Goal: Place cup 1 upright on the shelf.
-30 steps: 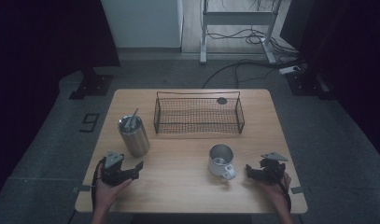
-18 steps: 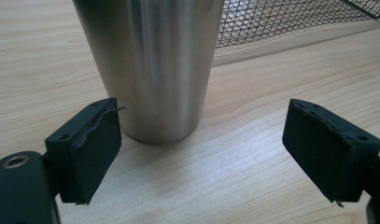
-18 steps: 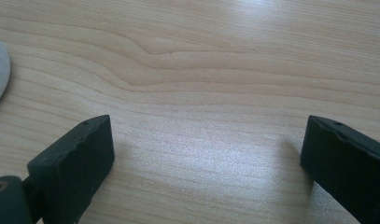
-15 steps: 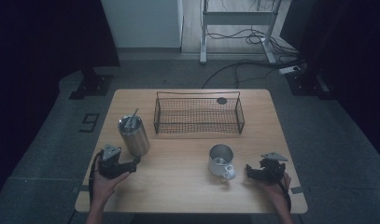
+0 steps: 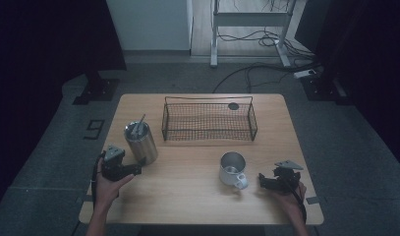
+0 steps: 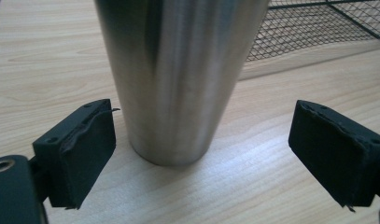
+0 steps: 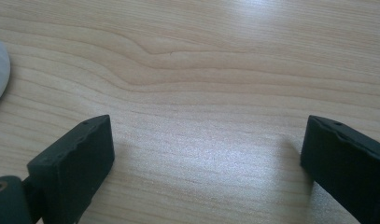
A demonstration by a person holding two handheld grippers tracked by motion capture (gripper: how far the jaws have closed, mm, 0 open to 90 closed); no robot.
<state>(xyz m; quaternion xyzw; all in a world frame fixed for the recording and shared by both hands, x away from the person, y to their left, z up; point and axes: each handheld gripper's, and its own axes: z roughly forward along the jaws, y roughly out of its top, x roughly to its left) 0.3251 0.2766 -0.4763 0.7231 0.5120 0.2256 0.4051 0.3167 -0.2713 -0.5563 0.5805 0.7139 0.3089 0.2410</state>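
Steel tumbler stands upright at the left of the wooden table; a thin metal utensil leans inside it, its end above the rim. Wire basket sits at the far middle of the table, holding one small dark round object in its far right corner. Metal mug stands right of centre, white handle toward the near edge; contents cannot be made out.

Left gripper is low on the table, just beside the tumbler on its near side. In the left gripper view the jaws are wide apart, the tumbler's base between them and a little ahead, touching neither pad.

Right gripper rests near the table's right edge, close to the mug, jaws spread wide over bare wood, holding nothing.

No readable label or writing on tumbler, mug or basket
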